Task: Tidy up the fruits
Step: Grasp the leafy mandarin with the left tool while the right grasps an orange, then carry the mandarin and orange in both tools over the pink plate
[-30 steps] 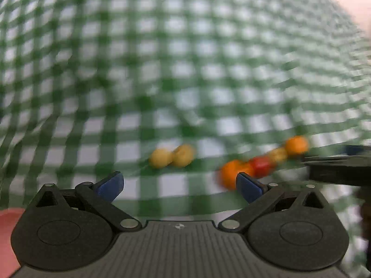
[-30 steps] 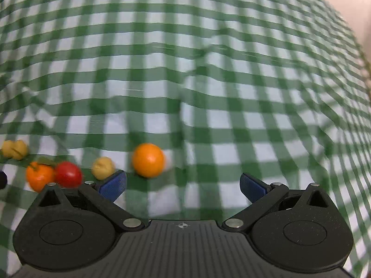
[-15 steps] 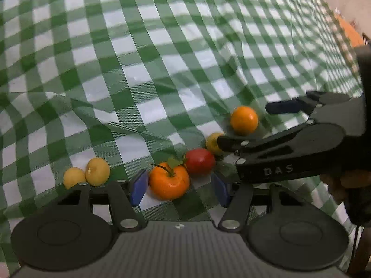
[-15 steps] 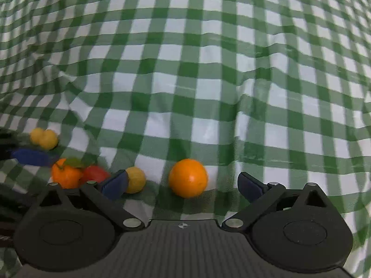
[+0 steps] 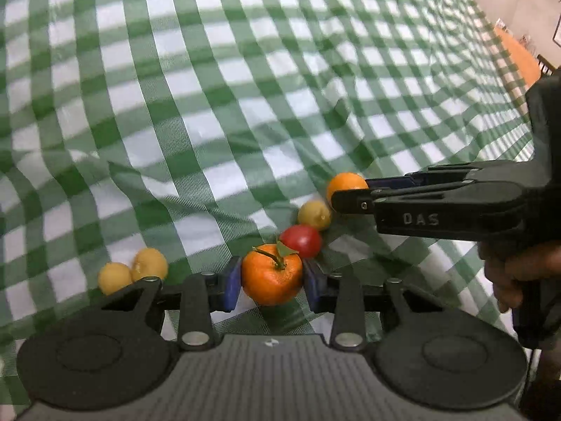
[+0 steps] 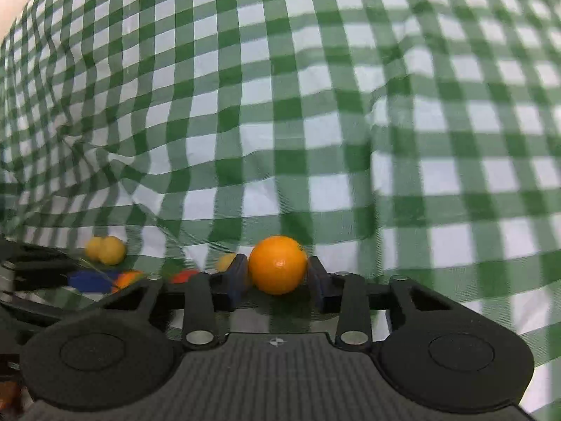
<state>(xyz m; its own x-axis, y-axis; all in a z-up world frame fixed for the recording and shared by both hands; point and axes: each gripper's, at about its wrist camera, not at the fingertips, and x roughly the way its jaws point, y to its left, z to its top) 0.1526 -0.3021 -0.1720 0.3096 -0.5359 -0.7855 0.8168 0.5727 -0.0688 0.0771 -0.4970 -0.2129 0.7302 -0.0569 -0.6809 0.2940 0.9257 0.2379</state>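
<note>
In the left wrist view, the left gripper (image 5: 271, 284) is pinching a round orange tangerine with a green leaf (image 5: 271, 275) on the green checked cloth (image 5: 210, 105), near a small red tomato (image 5: 301, 240).

In the right wrist view, the right gripper (image 6: 277, 277) is pinching a smooth round orange (image 6: 277, 263).

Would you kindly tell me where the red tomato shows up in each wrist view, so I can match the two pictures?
Left wrist: the red tomato sits low, just right of centre, behind the leafy orange between the left gripper fingers.
Right wrist: only a red sliver shows lower left, behind a finger link.
Shared landmark: the yellow fruit pair.
</note>
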